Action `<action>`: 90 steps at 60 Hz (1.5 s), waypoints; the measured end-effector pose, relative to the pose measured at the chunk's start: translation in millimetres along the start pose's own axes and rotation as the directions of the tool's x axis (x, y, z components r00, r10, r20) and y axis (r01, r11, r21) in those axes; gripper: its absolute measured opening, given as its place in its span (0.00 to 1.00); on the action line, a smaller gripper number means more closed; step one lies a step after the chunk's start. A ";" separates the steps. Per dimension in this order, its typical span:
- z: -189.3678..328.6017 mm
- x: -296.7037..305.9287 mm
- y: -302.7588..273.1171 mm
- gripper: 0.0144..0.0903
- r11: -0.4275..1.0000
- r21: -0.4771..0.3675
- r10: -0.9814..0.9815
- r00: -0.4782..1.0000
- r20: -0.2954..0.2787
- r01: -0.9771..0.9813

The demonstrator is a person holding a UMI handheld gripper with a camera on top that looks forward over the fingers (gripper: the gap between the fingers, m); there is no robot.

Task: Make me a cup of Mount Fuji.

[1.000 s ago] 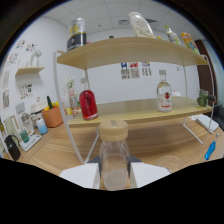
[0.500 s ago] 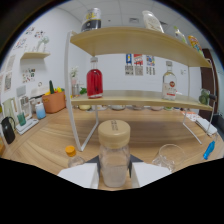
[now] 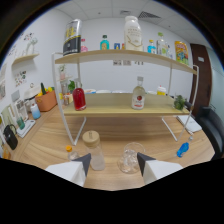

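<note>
Standing free on the table (image 3: 45,145), the corked bottle (image 3: 94,150) has left the gripper (image 3: 113,161), whose 2 fingers now gape empty; the glass (image 3: 131,157) sits beside it, awaiting ingredients.

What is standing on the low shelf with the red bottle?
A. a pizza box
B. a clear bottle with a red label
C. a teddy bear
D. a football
B: a clear bottle with a red label stands on the low shelf, to one side of the red bottle.
</note>
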 end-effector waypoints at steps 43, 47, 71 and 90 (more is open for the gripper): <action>-51.7 48.5 -325.3 0.94 0.949 0.316 0.008 1.000 -0.023 0.000; -29.8 48.7 -332.6 0.93 0.949 0.315 0.004 1.000 -0.021 0.003; 40.9 60.0 -326.7 0.48 0.947 0.320 0.041 0.999 -0.010 -0.036; -7.3 53.4 -344.6 0.45 0.928 0.372 0.020 0.999 0.047 -0.036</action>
